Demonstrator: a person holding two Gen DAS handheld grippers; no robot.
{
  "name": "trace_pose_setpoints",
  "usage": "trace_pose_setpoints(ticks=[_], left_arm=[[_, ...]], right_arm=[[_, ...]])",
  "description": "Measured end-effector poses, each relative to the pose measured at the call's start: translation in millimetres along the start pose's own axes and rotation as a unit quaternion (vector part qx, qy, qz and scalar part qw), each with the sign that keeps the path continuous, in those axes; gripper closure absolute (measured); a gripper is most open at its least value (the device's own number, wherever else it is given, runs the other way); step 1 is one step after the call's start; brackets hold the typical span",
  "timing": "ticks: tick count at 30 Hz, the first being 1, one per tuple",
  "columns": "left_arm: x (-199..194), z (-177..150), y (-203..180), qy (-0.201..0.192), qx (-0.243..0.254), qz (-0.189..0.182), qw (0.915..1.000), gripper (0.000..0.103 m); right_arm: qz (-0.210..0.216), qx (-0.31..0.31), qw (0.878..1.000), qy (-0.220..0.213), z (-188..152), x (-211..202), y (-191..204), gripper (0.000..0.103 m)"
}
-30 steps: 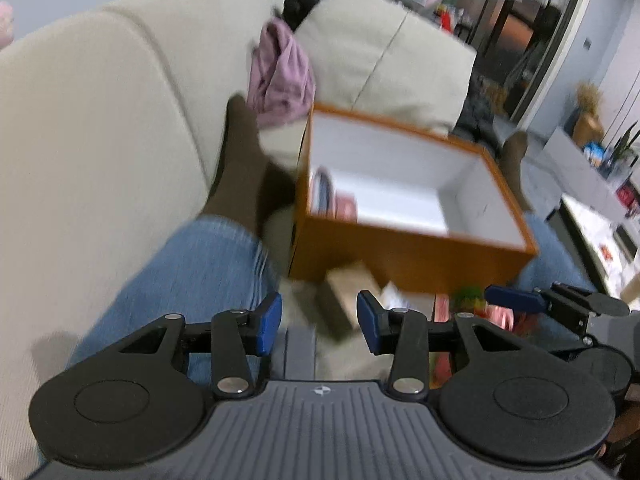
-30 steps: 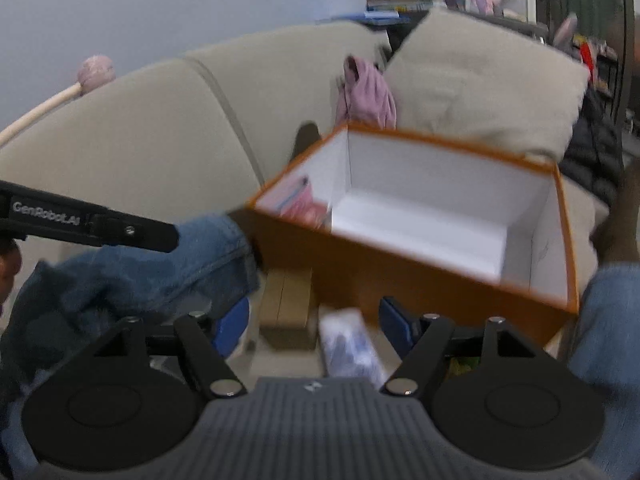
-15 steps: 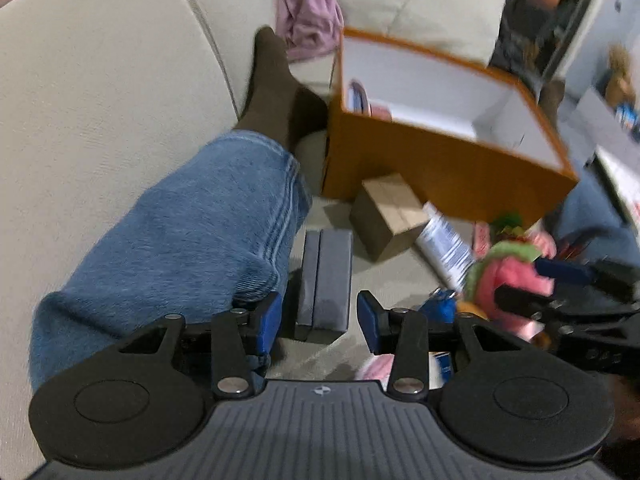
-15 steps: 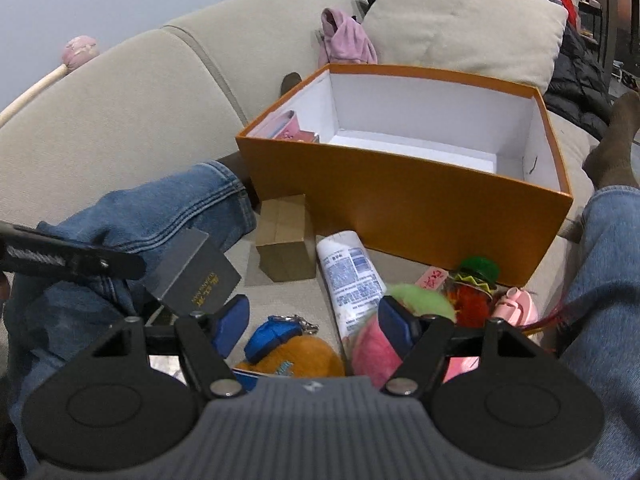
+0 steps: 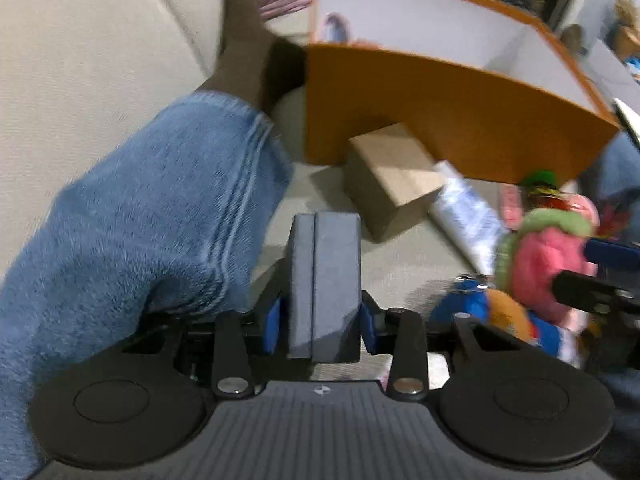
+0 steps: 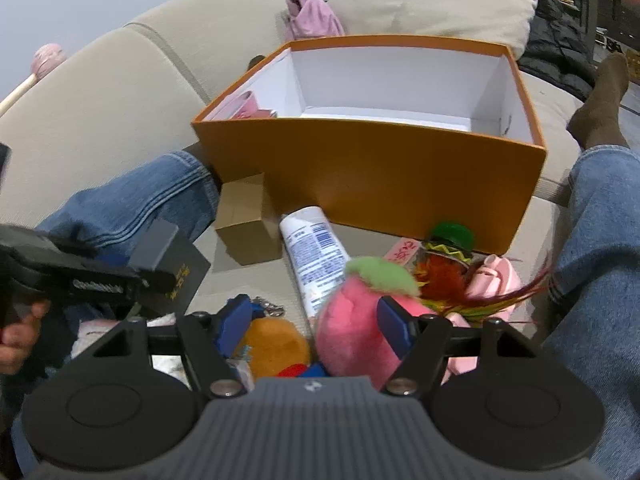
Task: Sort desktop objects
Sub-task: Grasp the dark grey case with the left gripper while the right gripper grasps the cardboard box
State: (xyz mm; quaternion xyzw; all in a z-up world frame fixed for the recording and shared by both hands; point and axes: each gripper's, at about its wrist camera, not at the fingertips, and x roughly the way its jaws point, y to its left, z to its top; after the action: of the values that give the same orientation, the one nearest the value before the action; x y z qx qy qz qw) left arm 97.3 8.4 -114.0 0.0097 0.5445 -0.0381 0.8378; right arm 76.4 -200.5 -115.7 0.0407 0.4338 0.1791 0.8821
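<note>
A grey case (image 5: 324, 280) stands on edge on the sofa beside a jeans leg. My left gripper (image 5: 320, 326) straddles it, its jaws closing, with both blue pads against the case's sides. The case (image 6: 160, 246) also shows at the left of the right wrist view. My right gripper (image 6: 316, 324) hangs open just above a pink plush with a green top (image 6: 356, 332) and an orange plush (image 6: 276, 346), pressing on neither. Behind them stands the orange box (image 6: 380, 176), open and white inside, with a pink item in its left corner.
A small cardboard box (image 6: 248, 224) and a white tube (image 6: 316, 256) lie before the orange box (image 5: 440, 120). A green-capped feathered toy (image 6: 448, 248) lies right of the tube. A person's jeans legs (image 5: 160, 220) (image 6: 600, 260) flank the pile. Sofa back and cushion (image 6: 432, 0) behind.
Both grippers have come down toward the pile. The left one dropped over the grey case and its jaws narrowed onto it. The right one now hovers over the plush toys.
</note>
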Motion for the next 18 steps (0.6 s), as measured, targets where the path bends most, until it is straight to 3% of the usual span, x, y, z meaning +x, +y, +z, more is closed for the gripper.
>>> trace_pose_setpoints(ticks=[8,18], left_arm=[[-20,-7,9,-0.038,-0.029,-0.032,0.9984,0.066],[-40,10,16,-0.080,-0.038,-0.055,0.9945,0.066]], right_arm=[[0.026,-0.035,0.999,-0.009,29,12,19,0.032],[0.035,-0.079,0.995,0.043,77,75,51,0.036]])
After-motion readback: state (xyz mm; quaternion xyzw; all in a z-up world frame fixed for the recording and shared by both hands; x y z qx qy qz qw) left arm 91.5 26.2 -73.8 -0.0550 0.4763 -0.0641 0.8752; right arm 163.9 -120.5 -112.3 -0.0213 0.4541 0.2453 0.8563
